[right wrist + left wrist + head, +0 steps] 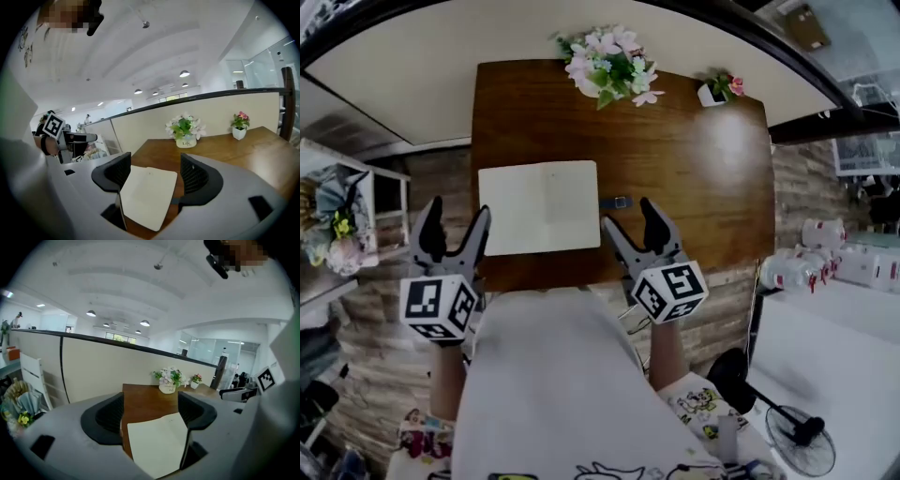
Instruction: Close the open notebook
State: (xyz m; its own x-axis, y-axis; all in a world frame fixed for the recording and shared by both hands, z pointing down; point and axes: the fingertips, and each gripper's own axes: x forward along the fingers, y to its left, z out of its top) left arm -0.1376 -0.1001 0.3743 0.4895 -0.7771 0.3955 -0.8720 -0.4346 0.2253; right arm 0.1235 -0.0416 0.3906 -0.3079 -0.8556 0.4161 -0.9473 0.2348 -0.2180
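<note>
The notebook (539, 206) lies open and flat by the near edge of the desk (694, 169), its long axis running left to right. It sits just ahead, between the left tongs (457, 212) and the right tongs (629, 216). Both are spread and holding nothing, and neither looks clearly nearer.

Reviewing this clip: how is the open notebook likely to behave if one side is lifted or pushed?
The notebook lies flat and looks thin, so it is probably light and may slide on the glossy table when pushed. Its open face looks like plain paper, so a lifted side would likely flex unless the cover comes too.
</note>
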